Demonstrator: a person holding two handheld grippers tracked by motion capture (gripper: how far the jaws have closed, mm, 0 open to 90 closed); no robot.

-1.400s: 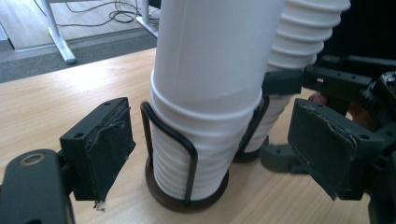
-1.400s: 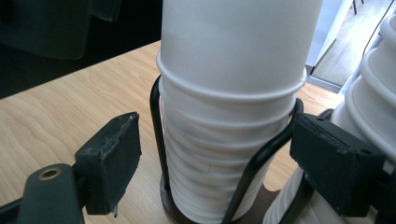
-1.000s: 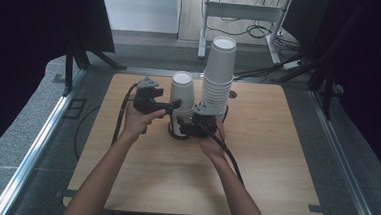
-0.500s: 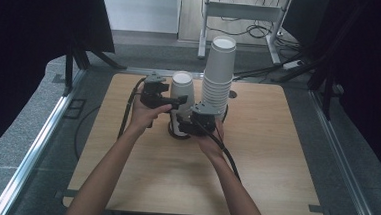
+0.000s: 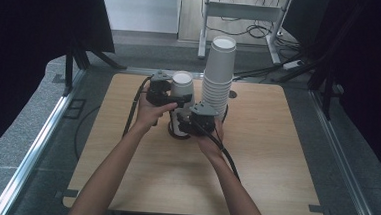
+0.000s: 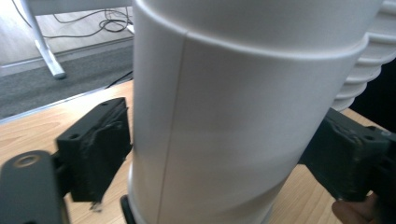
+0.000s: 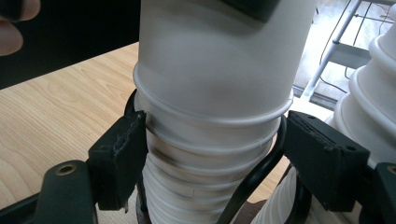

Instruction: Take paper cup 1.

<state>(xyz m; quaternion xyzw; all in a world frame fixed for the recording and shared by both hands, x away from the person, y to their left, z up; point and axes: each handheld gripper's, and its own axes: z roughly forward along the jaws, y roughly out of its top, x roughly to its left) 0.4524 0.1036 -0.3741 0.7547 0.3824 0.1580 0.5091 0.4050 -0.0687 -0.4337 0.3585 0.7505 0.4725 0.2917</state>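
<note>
White cups (image 5: 182,94) stand nested on the table (image 5: 275,158): your left tongs (image 5: 171,100) clamp the top cup, your right tongs (image 5: 185,126) pinch the short stack (image 7: 196,172) beneath, both just closing.

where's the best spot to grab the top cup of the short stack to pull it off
Grip the top cup by its smooth side wall, above the rims of the short stack beneath. Come level from the left, away from the tall stack on the right; jaws on opposite sides suit the upright round wall, squeezed lightly.
</note>
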